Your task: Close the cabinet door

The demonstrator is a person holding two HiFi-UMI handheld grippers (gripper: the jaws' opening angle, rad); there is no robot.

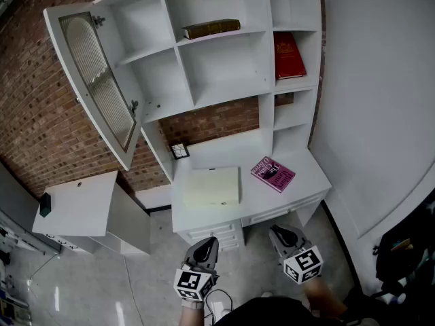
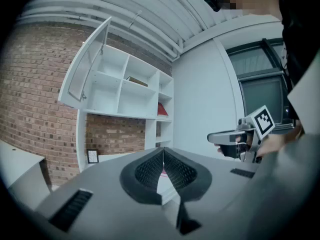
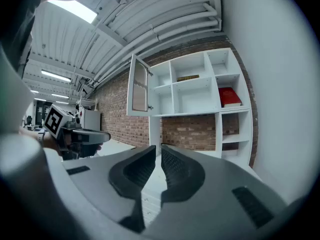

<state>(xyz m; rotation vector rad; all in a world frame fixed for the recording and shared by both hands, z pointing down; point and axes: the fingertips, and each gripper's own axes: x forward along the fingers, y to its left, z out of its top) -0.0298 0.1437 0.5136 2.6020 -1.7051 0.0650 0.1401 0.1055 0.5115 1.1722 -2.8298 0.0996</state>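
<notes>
The white cabinet door (image 1: 98,80) with a ribbed glass pane stands swung wide open at the upper left of the white shelf unit (image 1: 224,66). It also shows in the left gripper view as the door (image 2: 85,66) and in the right gripper view as the door (image 3: 138,91). Both grippers hang low, well short of the desk and far from the door. My left gripper (image 1: 206,246) is shut and empty, its tips (image 2: 163,151) meeting. My right gripper (image 1: 282,235) is also shut with nothing held, jaws (image 3: 158,149) nearly touching.
A brown book (image 1: 211,28) lies on an upper shelf and a red book (image 1: 288,55) leans in the right column. On the white desk (image 1: 309,175) lie a cream folder (image 1: 212,186), a pink book (image 1: 273,174) and a small frame (image 1: 179,151). A low white cabinet (image 1: 75,204) stands left.
</notes>
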